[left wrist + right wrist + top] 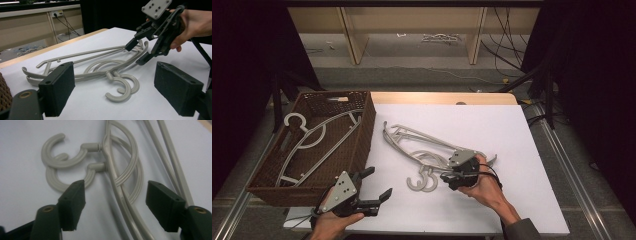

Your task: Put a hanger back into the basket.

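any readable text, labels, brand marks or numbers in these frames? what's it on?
None readable.
hangers: plain grey plastic, no mark visible, even close up in the right gripper view.
wicker basket: no tag or label.
left gripper and right gripper: grey plates carry screw holes, no lettering.
wall socket: too small and blurred to tell any marking.

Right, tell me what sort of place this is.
Probably a lab or workshop set up for recording handling tasks, not a home. A white table holds hangers beside a wicker basket, loose cables trail across the bare floor behind, and dark curtains close off the sides.
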Motion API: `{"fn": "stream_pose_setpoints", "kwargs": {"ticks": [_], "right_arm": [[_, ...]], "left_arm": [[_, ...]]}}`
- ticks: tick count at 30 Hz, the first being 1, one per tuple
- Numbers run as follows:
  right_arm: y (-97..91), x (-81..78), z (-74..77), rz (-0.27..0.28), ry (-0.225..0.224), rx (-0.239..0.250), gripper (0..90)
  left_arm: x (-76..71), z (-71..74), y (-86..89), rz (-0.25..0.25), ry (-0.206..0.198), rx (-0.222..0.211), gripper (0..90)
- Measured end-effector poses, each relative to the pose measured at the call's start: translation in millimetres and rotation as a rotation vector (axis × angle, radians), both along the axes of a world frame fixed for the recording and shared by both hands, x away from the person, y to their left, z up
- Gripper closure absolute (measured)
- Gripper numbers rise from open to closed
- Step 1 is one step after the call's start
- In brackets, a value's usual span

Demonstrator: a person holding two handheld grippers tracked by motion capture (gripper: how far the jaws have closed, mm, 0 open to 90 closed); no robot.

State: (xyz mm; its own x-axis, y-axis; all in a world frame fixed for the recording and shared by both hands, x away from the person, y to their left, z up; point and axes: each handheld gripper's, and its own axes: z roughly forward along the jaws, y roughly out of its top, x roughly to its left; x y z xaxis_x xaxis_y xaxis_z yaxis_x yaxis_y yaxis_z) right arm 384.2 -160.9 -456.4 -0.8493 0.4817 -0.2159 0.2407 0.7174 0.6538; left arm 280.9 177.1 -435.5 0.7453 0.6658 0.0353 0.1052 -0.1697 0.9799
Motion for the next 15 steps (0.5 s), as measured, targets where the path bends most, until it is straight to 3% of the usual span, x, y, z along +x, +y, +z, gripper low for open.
{"fn": "stream_pose_setpoints", "kwargs": {"ticks": [4,6,15], "right_arm": [[5.0,7.7,-4.8,0.012,0.035,-0.047,42.3],[5.9,11.8,-5.6,0.022,0.045,-0.073,47.3],[6.8,25.4,-6.3,0.044,0.093,-0.123,59.1]], "left_arm": [[-0.1,0.1,-0.7,-0.003,0.008,-0.007,16.7],[-0.8,0.2,-0.4,0.002,0.008,0.01,16.7],[-0.3,1.4,0.4,0.003,0.005,0.0,16.9]]}}
